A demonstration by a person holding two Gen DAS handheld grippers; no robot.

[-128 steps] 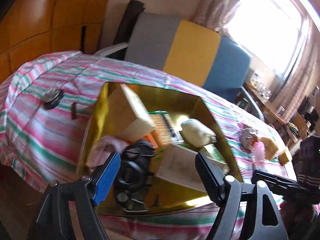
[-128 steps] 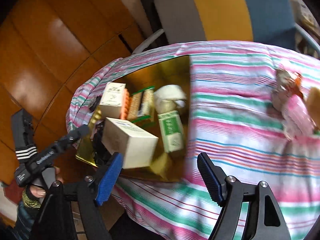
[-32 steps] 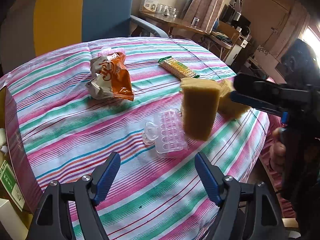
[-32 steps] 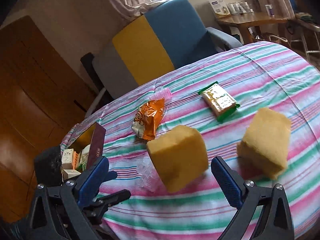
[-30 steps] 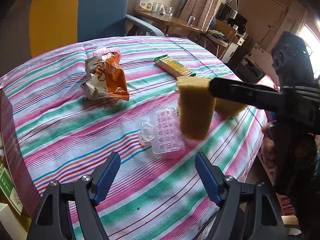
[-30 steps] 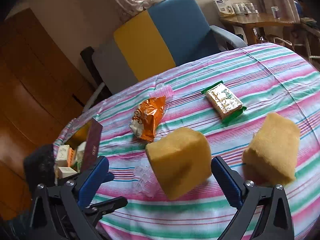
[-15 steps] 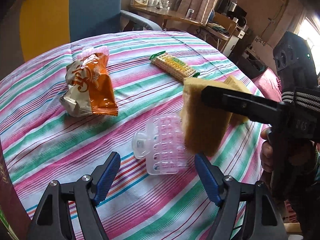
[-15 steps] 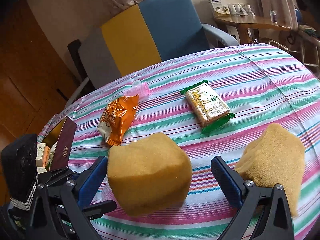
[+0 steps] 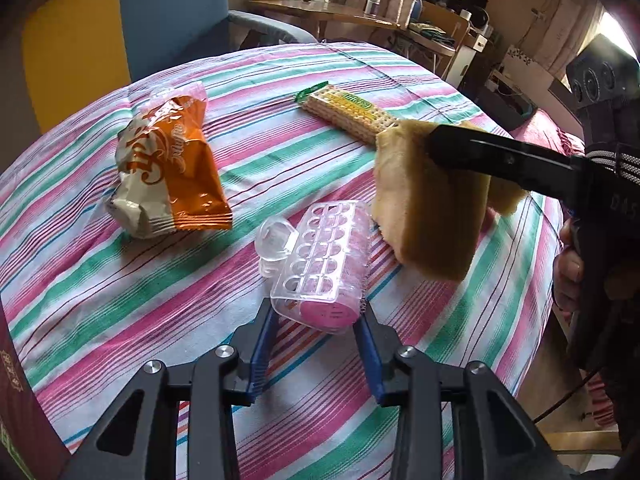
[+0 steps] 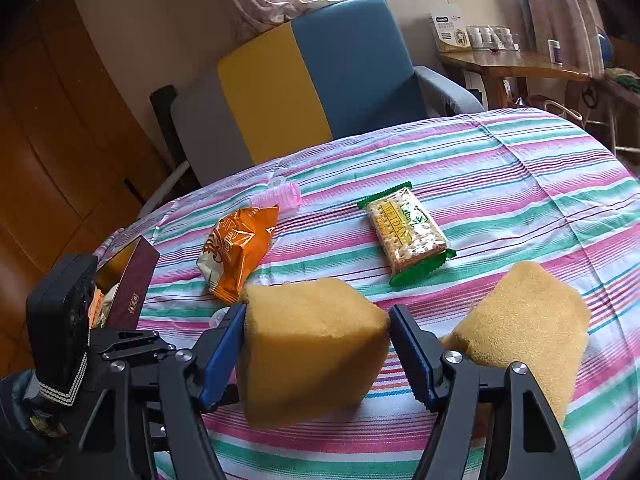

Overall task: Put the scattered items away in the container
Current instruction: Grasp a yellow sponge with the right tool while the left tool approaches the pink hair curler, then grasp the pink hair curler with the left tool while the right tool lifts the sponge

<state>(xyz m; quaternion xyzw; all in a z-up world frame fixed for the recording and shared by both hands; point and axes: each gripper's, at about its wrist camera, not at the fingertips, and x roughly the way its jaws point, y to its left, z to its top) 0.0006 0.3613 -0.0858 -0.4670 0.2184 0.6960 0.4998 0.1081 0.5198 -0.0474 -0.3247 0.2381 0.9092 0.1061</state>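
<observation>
My left gripper (image 9: 318,320) is shut on a clear plastic case with pink contents (image 9: 320,256), which lies on the striped tablecloth (image 9: 100,300). My right gripper (image 10: 316,348) is closing, its blue pads touching both sides of a yellow sponge (image 10: 312,344); in the left wrist view that sponge (image 9: 428,216) stands just right of the case. A second sponge (image 10: 524,316) lies to the right. An orange snack bag (image 10: 236,252), a green-edged cracker pack (image 10: 408,236) and a small pink roller (image 10: 280,196) lie farther back. The gold-lined container (image 10: 132,284) is at the left edge.
A blue, yellow and grey armchair (image 10: 320,92) stands behind the table. A wooden side table (image 10: 512,62) with bottles is at the back right. The round table's edge (image 9: 536,320) falls away on the right, where a hand (image 9: 568,268) holds the right gripper.
Both grippers moved forward and lower. The left jaws closed onto the clear case. The right jaws narrowed until the pads met the sponge.
</observation>
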